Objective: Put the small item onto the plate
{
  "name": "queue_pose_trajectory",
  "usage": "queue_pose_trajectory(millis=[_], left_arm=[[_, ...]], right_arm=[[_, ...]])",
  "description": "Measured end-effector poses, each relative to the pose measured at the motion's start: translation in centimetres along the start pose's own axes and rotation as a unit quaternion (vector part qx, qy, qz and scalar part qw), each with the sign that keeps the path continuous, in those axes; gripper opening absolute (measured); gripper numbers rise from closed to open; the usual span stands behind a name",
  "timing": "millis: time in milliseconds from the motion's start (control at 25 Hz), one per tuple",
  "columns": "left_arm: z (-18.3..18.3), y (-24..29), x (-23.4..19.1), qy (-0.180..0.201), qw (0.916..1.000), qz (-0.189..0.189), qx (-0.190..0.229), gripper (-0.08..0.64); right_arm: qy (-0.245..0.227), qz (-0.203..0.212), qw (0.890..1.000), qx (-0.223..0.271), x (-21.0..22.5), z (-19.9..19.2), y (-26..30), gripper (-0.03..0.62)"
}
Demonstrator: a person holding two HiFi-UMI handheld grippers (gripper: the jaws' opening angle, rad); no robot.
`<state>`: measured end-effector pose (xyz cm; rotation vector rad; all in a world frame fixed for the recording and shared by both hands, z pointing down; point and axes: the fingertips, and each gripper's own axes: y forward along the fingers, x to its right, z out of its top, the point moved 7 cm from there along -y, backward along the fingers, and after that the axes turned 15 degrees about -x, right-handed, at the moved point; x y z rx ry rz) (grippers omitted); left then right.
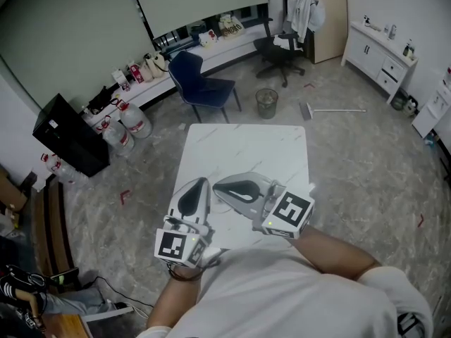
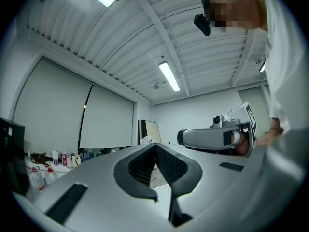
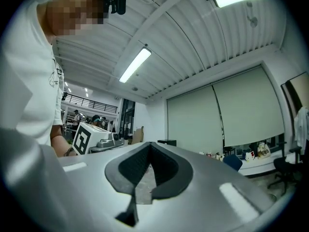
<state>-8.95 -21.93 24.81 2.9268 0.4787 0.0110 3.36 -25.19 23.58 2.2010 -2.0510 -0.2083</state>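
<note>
No plate and no small item show in any view. In the head view the white marble-look table (image 1: 243,150) lies in front of me with nothing on the part I can see. My left gripper (image 1: 202,182) is held over the table's near edge, jaws shut and empty. My right gripper (image 1: 217,184) points left beside it, tips close to the left gripper's tips, also shut with nothing between them. Both gripper views tilt up at the ceiling. The left gripper (image 2: 155,146) has its pads pressed together, and the right gripper (image 2: 212,138) shows beyond it. The right gripper (image 3: 149,144) is likewise closed.
A blue chair (image 1: 204,83) stands behind the table's far edge, with a small bin (image 1: 266,103) and a black office chair (image 1: 282,48) beyond. A black cabinet (image 1: 67,136) and water bottles (image 1: 130,122) are at the left. A broom (image 1: 335,110) lies on the floor at the right.
</note>
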Motion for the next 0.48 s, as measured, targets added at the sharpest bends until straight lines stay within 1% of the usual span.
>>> queue_pose_trajectory(millis=[160,320,480], left_arm=[[0.5,0.4,0.2,0.007,1.0,-0.002,0.0,0.006],[0.3,0.8,-0.2,0.018,0.9998,-0.003,0.007,0.006],[0.8,1.6,-0.3,0.028,0.9996,0.0,0.005,0.006]], right_arm=[[-0.011,-0.013,1.0,-0.005,0.2,0.4,-0.2,0.002],[-0.007,-0.017,1.0,-0.003,0.6,0.4,-0.1,0.002],[-0.004,-0.02,1.0,-0.002,1.5,0.3,-0.1,0.002]])
